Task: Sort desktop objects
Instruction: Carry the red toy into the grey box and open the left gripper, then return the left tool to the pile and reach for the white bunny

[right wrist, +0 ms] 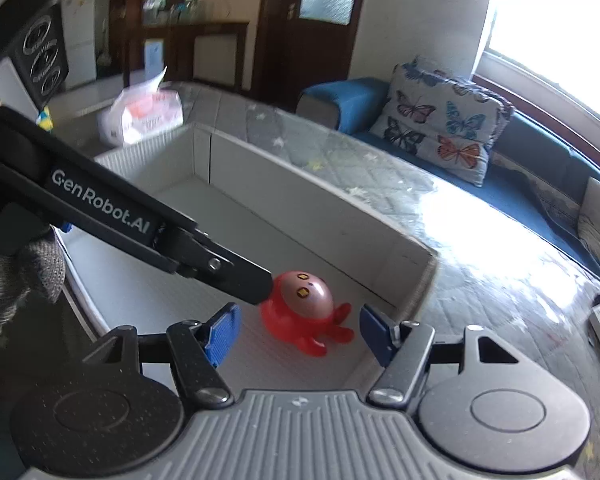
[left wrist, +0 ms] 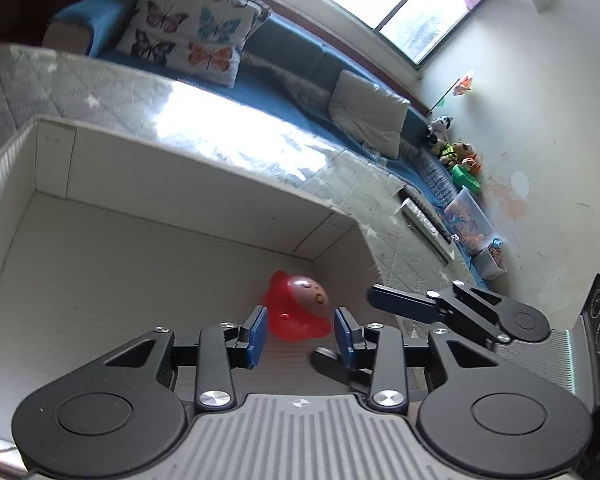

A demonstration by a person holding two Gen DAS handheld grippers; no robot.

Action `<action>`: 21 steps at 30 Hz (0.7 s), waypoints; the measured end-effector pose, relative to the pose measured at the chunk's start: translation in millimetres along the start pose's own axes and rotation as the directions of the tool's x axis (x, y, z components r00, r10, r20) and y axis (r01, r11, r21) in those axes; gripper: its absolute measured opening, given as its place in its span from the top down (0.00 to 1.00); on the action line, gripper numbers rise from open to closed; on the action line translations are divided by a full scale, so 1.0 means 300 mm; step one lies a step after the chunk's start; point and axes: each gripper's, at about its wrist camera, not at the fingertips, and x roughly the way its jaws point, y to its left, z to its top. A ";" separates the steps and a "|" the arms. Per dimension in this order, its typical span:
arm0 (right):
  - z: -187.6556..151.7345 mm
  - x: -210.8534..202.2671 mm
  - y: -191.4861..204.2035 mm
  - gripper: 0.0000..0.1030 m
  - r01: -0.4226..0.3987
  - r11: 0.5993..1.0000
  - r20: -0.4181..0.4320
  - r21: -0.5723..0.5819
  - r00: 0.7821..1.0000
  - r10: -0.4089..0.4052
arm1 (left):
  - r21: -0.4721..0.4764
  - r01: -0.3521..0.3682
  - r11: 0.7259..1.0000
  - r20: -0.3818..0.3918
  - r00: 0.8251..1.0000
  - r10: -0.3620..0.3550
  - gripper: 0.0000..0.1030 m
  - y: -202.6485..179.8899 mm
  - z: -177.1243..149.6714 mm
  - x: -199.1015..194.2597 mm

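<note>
Left gripper (left wrist: 300,332) fills the bottom of its own view: jaws open, blue pads (left wrist: 259,334) either side of a gap, nothing held. Red octopus toy (left wrist: 298,307) sits just beyond that gap, on the floor of a white box (left wrist: 140,184), in the corner near the box's right-hand wall. From this view the pads flank the toy's lower body; contact cannot be confirmed.

Right wrist view: right gripper (right wrist: 298,332) jaws spread wide, wider than the toy, empty. Toy (right wrist: 306,306) lies between and slightly ahead of the two blue pads (right wrist: 222,332), upright, face with two small yellow marks turned up toward the camera, stubby legs splayed toward the right. Left gripper (right wrist: 244,280) enters from upper left as a dark arm lettered "GenRobot.AI"; its tip is at the toy's left side, touching or nearly so.

Box stands on a quilted grey counter (right wrist: 480,280) with strong window glare. Gloved hand (right wrist: 16,280) visible at left edge. Behind: blue sofa (right wrist: 540,152) with butterfly cushion (right wrist: 444,120); white plastic bag (right wrist: 140,116) beyond the box.
</note>
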 end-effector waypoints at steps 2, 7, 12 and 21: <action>-0.019 -0.051 -0.004 0.34 0.010 1.000 0.024 0.010 1.000 -0.010 | 0.024 -0.003 1.000 0.013 1.000 0.003 0.62 -0.027 -0.007 -0.019; -0.076 -0.186 -0.018 0.34 0.003 0.998 0.088 0.067 0.996 -0.009 | 0.077 -0.003 0.997 0.038 0.999 0.000 0.62 -0.103 -0.052 -0.071; -0.159 -0.300 -0.006 0.34 0.022 0.997 0.114 0.076 0.993 -0.031 | 0.133 0.022 0.991 0.058 0.998 -0.030 0.62 -0.186 -0.119 -0.132; -0.376 -0.459 0.004 0.28 0.121 0.983 0.098 0.138 0.986 -0.135 | 0.238 0.108 0.965 0.017 0.993 -0.115 0.62 -0.337 -0.286 -0.164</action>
